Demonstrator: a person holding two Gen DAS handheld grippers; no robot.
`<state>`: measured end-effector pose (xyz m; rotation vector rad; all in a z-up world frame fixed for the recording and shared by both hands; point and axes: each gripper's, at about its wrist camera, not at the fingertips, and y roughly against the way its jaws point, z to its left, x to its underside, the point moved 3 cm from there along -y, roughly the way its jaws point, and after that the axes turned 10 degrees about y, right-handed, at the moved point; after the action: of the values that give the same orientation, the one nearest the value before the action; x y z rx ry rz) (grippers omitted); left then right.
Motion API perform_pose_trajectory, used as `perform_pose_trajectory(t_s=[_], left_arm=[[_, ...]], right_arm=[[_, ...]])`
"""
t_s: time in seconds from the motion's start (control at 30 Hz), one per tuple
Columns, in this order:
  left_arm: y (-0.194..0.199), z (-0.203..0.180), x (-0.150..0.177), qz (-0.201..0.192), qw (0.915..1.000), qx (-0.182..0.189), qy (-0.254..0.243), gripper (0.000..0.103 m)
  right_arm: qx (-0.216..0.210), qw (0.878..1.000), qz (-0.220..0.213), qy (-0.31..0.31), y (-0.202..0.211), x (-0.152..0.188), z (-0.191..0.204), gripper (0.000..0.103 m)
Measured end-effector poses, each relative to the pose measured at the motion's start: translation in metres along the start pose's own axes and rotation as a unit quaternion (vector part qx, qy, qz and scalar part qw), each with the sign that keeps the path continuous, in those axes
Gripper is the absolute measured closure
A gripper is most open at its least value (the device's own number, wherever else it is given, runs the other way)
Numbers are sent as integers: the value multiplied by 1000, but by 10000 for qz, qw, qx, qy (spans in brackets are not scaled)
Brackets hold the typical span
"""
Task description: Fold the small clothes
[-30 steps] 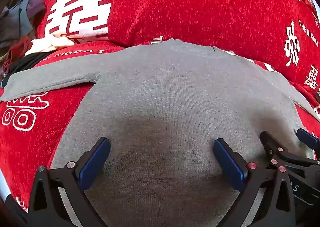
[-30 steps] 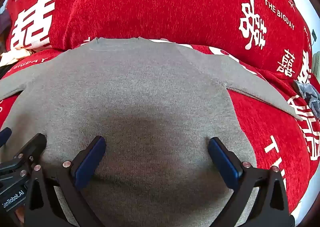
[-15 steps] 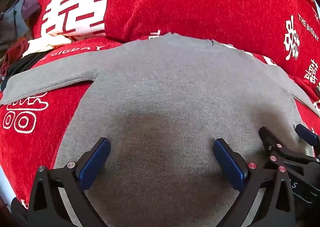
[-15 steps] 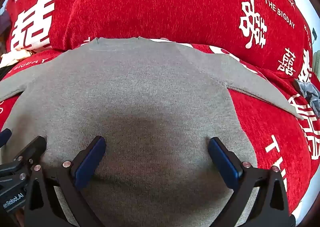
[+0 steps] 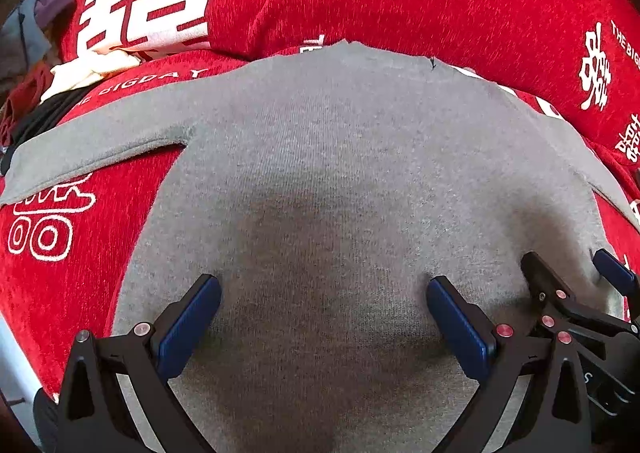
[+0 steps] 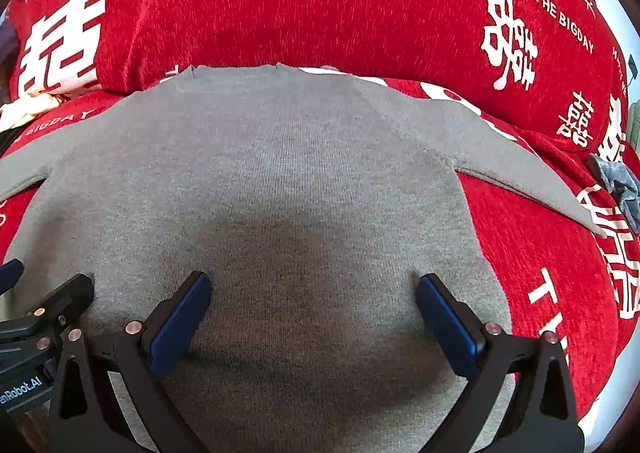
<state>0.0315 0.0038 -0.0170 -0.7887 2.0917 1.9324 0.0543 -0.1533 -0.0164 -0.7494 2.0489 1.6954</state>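
A small grey knit sweater (image 5: 340, 181) lies flat on a red sofa seat, neck toward the backrest, both sleeves spread out to the sides; it also shows in the right wrist view (image 6: 280, 181). My left gripper (image 5: 324, 317) is open and empty just above the sweater's lower left body. My right gripper (image 6: 314, 309) is open and empty above the lower right body. Each gripper shows at the edge of the other's view: the right one (image 5: 576, 285) and the left one (image 6: 44, 289). The sweater's hem is hidden below the fingers.
The red sofa cover (image 6: 340, 1) with white lettering rises as a backrest behind the sweater. A heap of other clothes (image 5: 36, 65) lies at the far left. A grey-blue cloth (image 6: 618, 185) lies at the far right of the seat.
Both grippers have crept slightly forward and lower over the sweater. Both stay open; the sweater has not moved.
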Motion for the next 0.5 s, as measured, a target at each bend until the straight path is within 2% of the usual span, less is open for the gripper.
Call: perform_pose_trajectory(t_s=[0.5], left_arm=[[-3,1,-2,201,9998,-51,54,0]], right_arm=[[-62,9993,361,19,-2,-9,0,1]])
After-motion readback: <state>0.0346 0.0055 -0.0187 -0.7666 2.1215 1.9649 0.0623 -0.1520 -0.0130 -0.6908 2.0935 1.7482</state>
